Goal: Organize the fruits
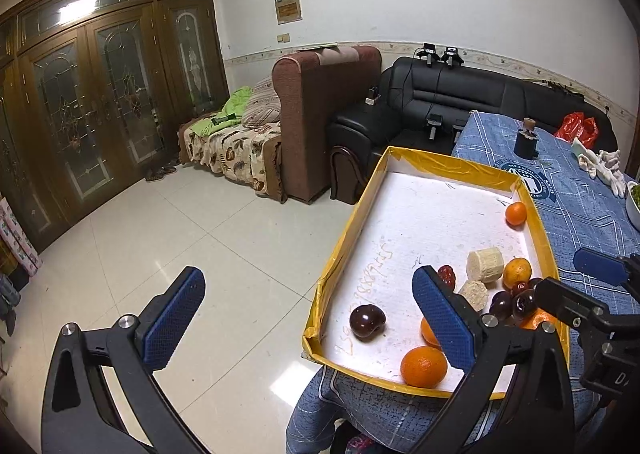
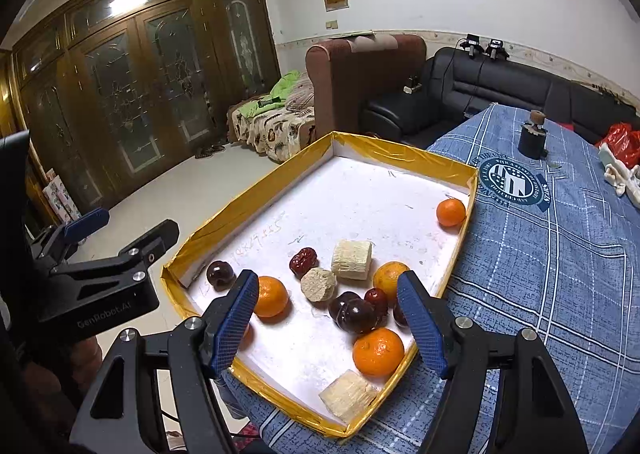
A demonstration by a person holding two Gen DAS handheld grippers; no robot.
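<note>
Centre of the right wrist frame: shallow rectangular tray (image 2: 404, 158), yellow-taped rim, white foam floor, on blue checked tablecloth (image 2: 560, 254). Inside: glossy round oranges (image 2: 378, 351), dark smooth plums (image 2: 357, 316), wrinkled red dates (image 2: 303, 261), fibrous pale cane chunks (image 2: 351, 259). Right gripper (image 2: 328, 324) and left gripper (image 1: 308, 318): wide open, empty.

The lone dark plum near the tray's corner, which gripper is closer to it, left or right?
Left, as far as these views show. The plum lies just ahead of the left gripper, between its open jaws. The right gripper sits off to the plum's right, over the clustered fruit.
</note>
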